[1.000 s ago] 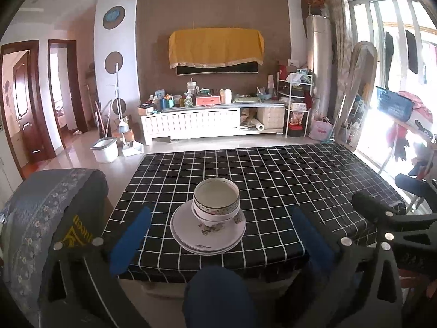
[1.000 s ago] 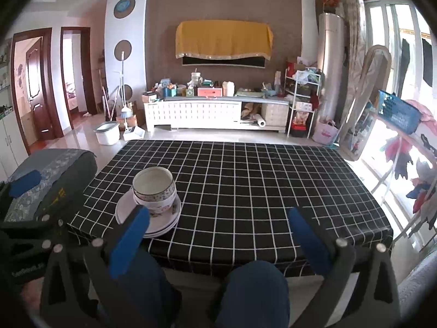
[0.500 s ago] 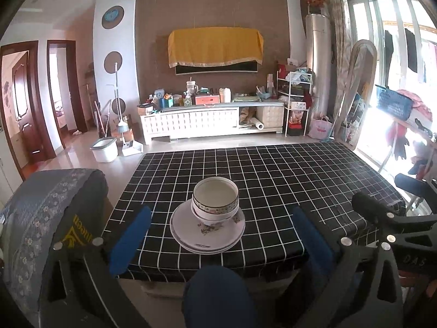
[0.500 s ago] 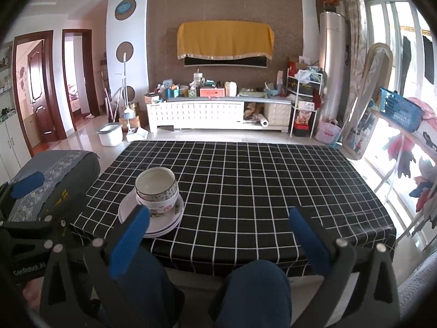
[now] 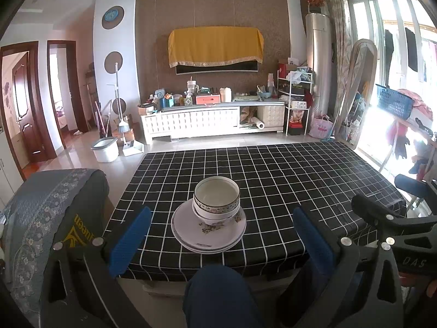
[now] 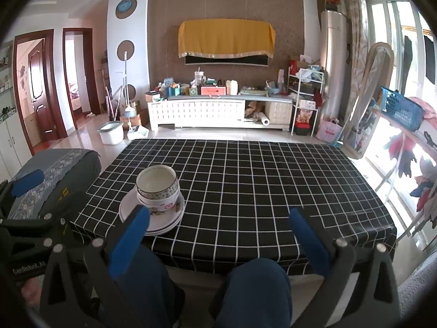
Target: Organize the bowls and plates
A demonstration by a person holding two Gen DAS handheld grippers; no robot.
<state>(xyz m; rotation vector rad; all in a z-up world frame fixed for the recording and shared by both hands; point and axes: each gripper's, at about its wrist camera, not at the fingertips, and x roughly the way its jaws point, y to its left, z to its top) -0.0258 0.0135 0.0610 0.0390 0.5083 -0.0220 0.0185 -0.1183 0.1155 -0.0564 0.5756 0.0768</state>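
Stacked bowls (image 5: 217, 201) on plates (image 5: 209, 232) ahead of both wide-spread grippers.

Glazed, glossy ceramic bowls (image 5: 217, 199) nest on smooth white plates (image 5: 209, 231) with a printed floral motif. The table (image 5: 273, 180) wears a black checked cloth with a faint sheen. Gripper fingers (image 5: 128, 242) carry matt blue pads on black plastic frames with bright metal screws. A woven patterned fabric covers the chair (image 5: 49, 213).
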